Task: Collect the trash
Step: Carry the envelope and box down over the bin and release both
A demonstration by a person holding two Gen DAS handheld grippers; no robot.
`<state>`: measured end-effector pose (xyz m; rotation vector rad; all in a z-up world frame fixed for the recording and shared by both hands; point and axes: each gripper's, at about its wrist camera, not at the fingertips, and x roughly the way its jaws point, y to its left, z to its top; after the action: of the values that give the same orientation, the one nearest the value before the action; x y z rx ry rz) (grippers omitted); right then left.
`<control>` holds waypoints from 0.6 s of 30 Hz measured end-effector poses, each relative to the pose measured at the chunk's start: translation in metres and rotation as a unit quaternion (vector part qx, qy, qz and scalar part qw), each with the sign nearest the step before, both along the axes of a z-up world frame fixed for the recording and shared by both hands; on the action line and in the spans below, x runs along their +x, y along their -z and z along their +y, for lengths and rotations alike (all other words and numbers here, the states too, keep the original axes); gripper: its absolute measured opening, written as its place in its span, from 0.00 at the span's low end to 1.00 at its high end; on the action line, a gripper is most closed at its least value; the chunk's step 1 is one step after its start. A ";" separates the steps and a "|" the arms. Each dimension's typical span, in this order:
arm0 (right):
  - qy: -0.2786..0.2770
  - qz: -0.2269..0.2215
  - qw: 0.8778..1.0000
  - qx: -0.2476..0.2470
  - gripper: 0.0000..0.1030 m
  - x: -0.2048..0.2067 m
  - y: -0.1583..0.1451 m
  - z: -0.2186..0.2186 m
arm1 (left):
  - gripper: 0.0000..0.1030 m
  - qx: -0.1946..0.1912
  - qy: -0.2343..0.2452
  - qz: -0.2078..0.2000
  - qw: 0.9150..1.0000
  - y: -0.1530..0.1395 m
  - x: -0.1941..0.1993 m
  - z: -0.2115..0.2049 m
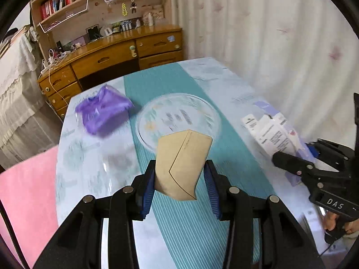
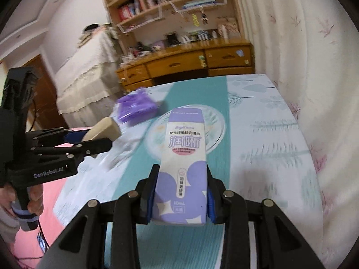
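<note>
Tan cardboard piece (image 1: pixel 182 165) sits pinched in the left gripper (image 1: pixel 181 186), long axis pointing forward beyond the fingertips. The right gripper (image 2: pixel 181 192) clamps a purple-and-white carton (image 2: pixel 182 168) likewise. A purple bag (image 1: pixel 103 112) lies ahead-left, nearer the left gripper.

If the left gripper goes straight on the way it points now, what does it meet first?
Probably the clear round plate on the table: it lies just beyond the tan paper piece that the left gripper holds. Depth is uncertain.
</note>
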<state>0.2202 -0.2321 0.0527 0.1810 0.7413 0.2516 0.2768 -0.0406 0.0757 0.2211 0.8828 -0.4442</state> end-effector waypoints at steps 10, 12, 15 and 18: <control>-0.055 -0.058 0.996 -0.033 0.34 -0.163 0.011 0.043 | 0.39 -0.055 0.041 -0.020 0.997 0.021 -0.165 0.028; -0.066 -0.056 0.996 -0.038 0.34 -0.184 0.026 0.051 | 0.39 -0.054 0.046 -0.021 0.997 0.038 -0.191 0.031; -0.084 -0.042 0.995 -0.046 0.35 -0.207 0.056 0.061 | 0.39 -0.052 0.062 -0.016 0.997 0.076 -0.223 0.036; -0.102 -0.029 0.992 -0.066 0.35 -0.221 0.092 0.071 | 0.39 -0.055 0.082 -0.005 0.995 0.111 -0.240 0.037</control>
<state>-0.0011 -0.1610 -0.0391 -0.0291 0.7173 0.3990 0.0371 -0.0034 -0.0357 0.1948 0.8298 -0.6424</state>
